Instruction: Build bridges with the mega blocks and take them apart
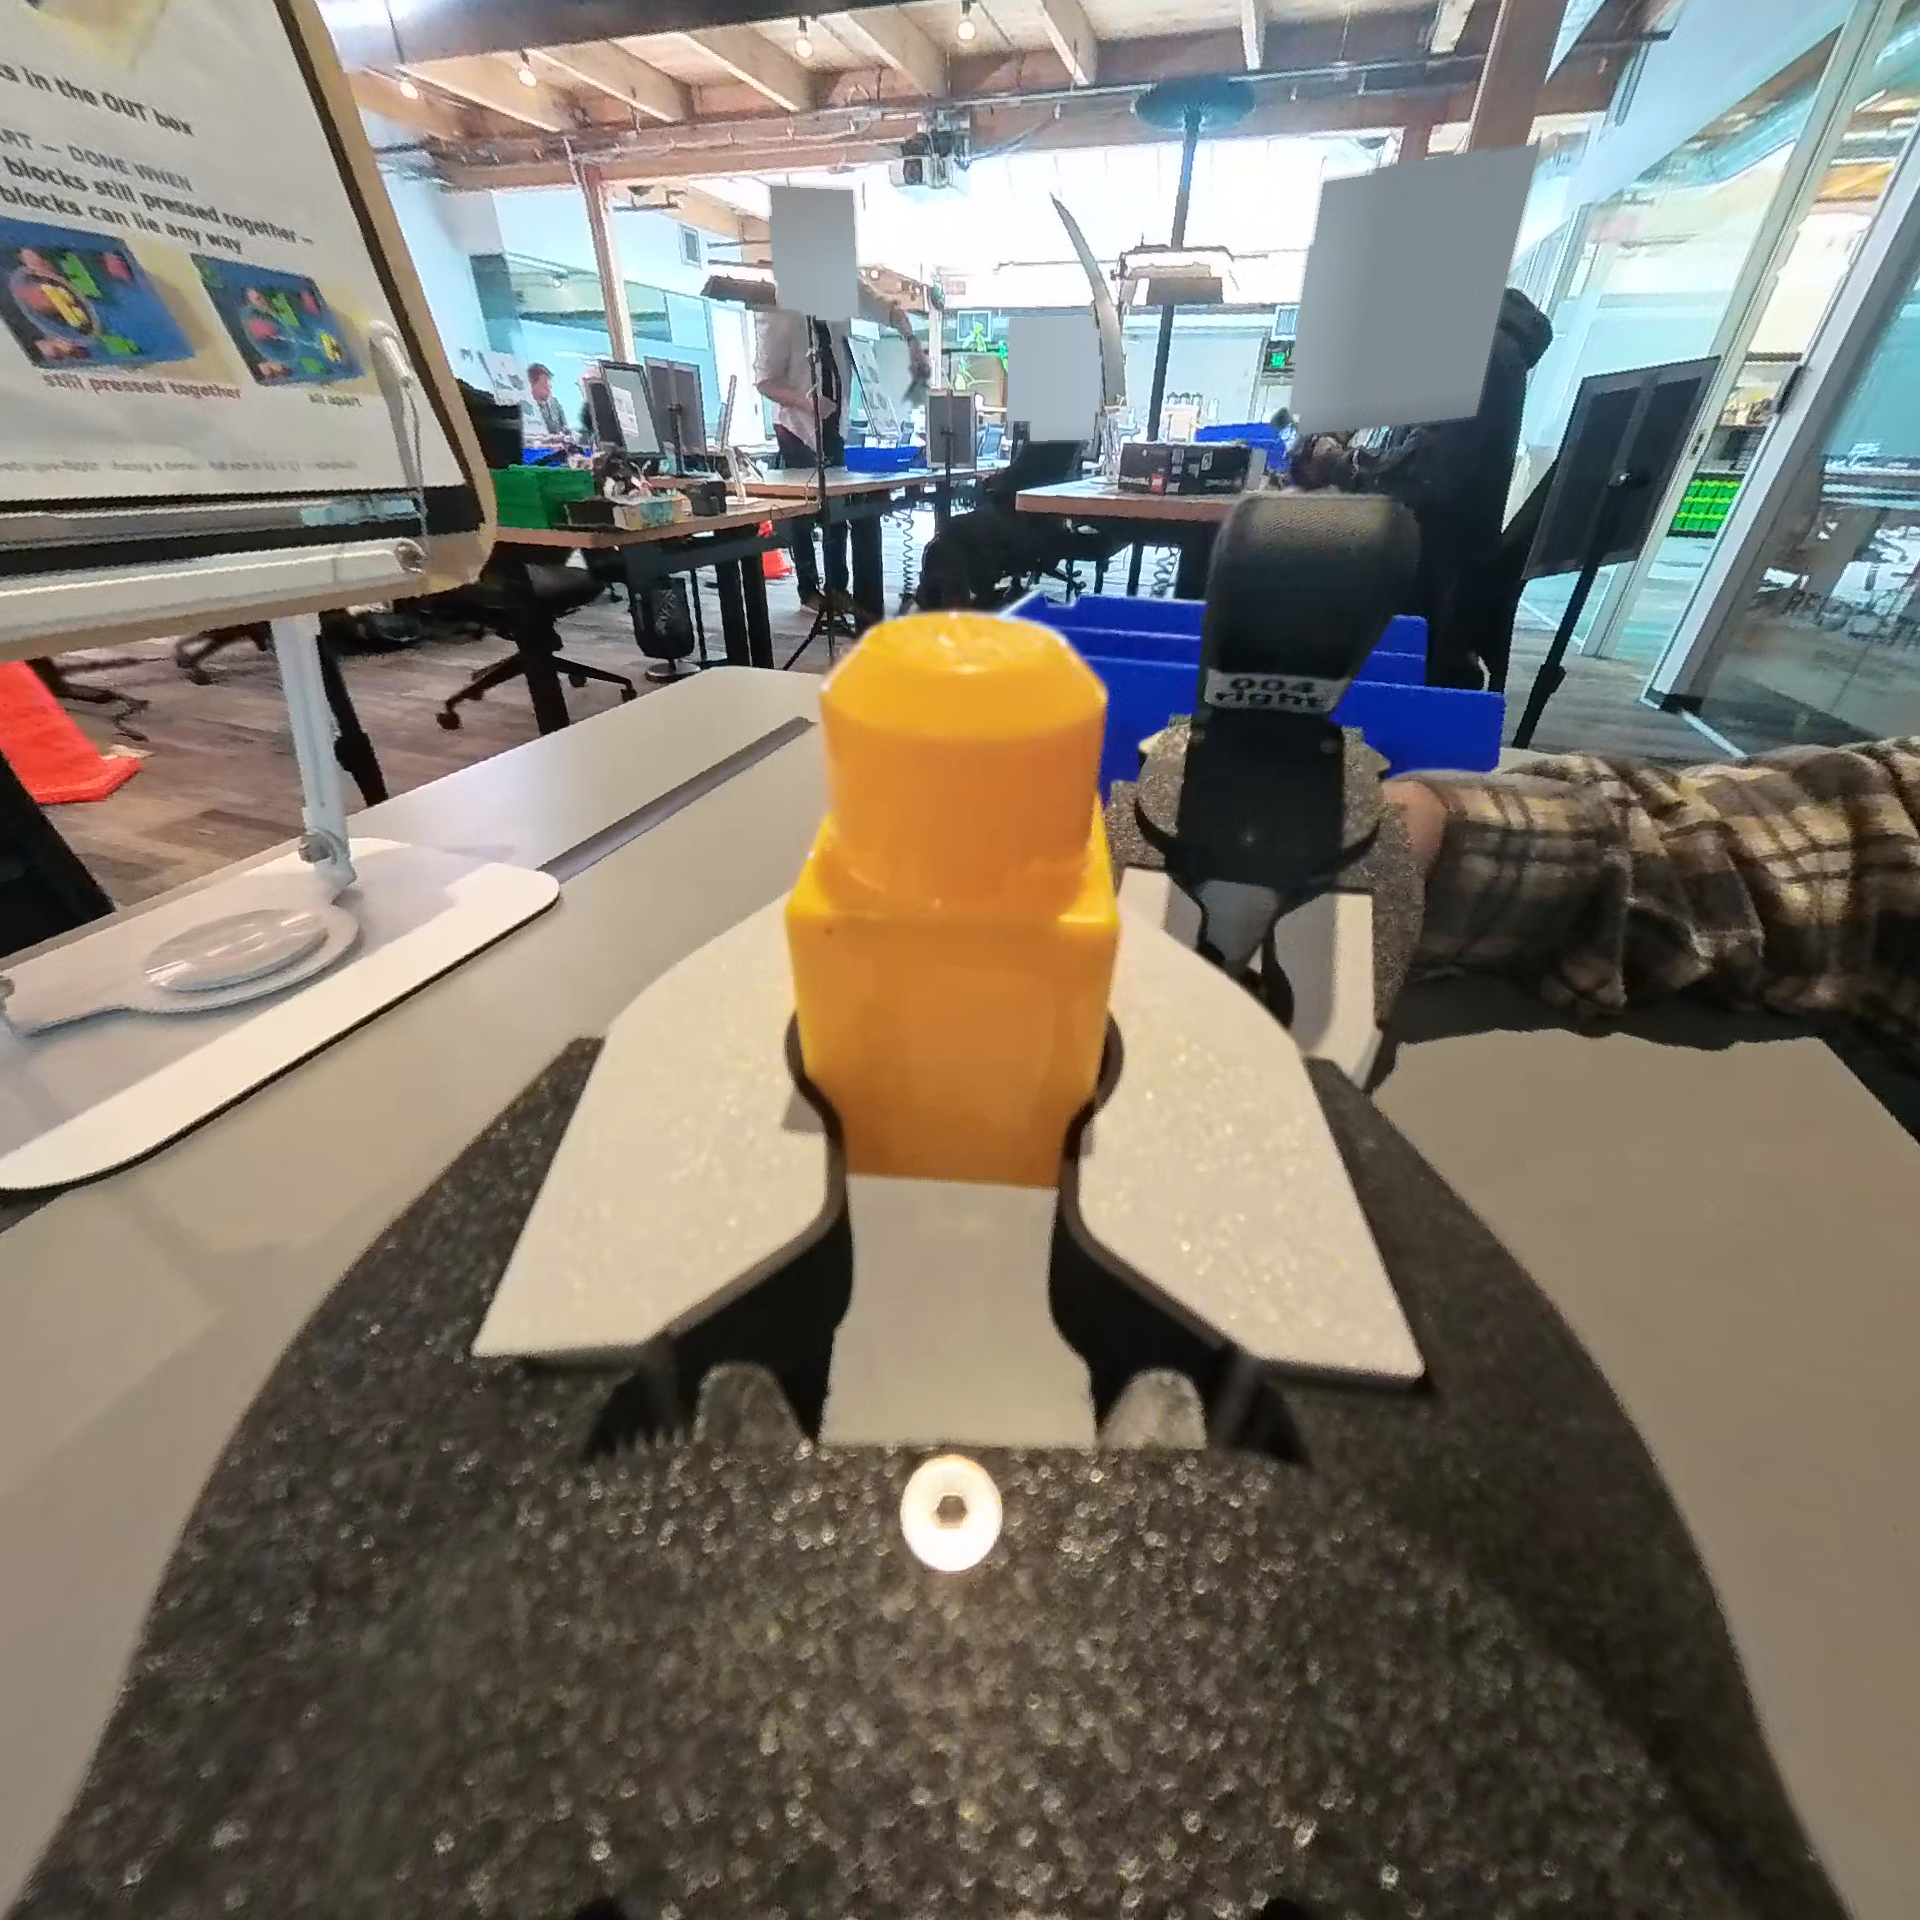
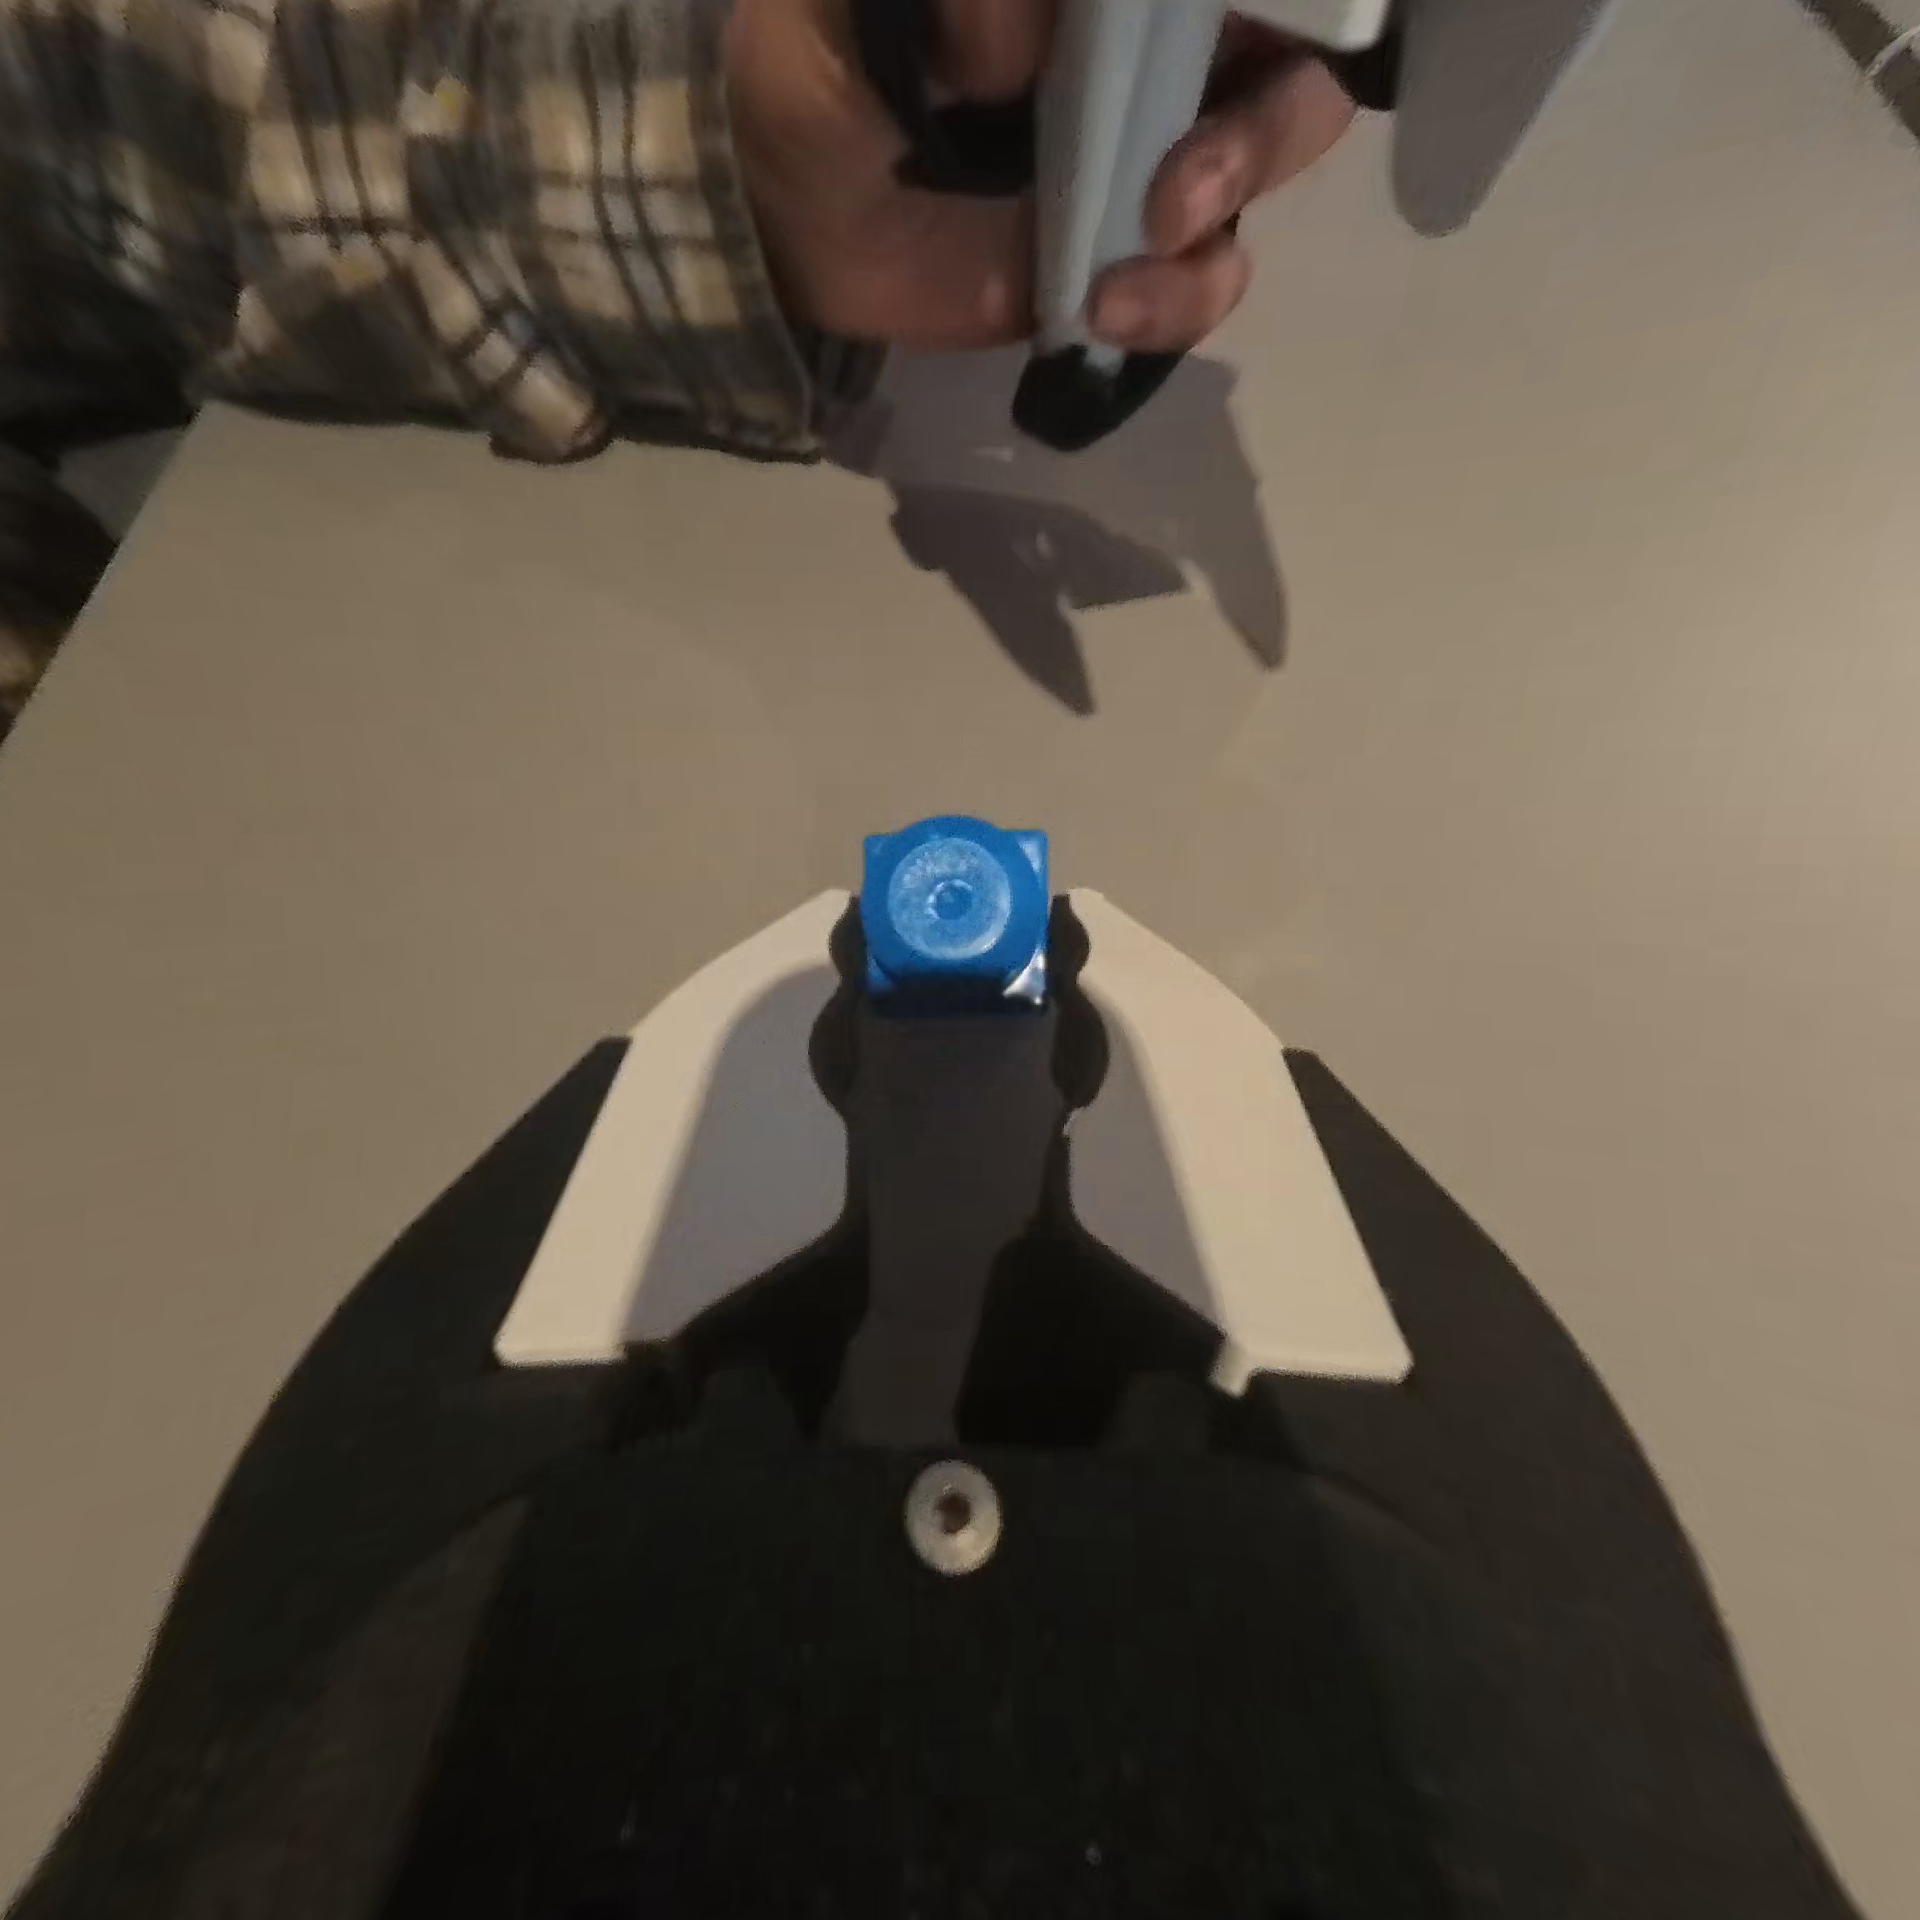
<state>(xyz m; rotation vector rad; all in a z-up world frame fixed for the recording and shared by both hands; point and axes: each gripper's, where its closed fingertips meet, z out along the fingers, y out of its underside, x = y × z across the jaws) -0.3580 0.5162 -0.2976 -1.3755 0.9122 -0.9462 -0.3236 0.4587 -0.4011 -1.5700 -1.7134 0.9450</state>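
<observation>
My left gripper [image 1: 951, 1049] is shut on a yellow single-stud block [image 1: 951, 935], its stud pointing forward and up, held above the grey table [image 1: 312, 1195]. My right gripper [image 2: 954, 940] is shut on a small blue single-stud block [image 2: 948, 920], stud facing the camera, held over the table [image 2: 520, 727]. The right gripper [image 1: 1262, 831] also shows in the left wrist view, just right of and behind the yellow block, held by an arm in a plaid sleeve [image 1: 1662, 894]. The left gripper's handle [image 2: 1101, 208] and the hand on it show at the top of the right wrist view.
A blue bin [image 1: 1434, 686] stands behind the grippers at the table's far side. A white stand with an instruction sheet [image 1: 208, 260] and its flat base [image 1: 260, 987] occupy the table's left. Desks, chairs and people fill the room beyond. The tips of one gripper are about 12 cm away from the tips of the other.
</observation>
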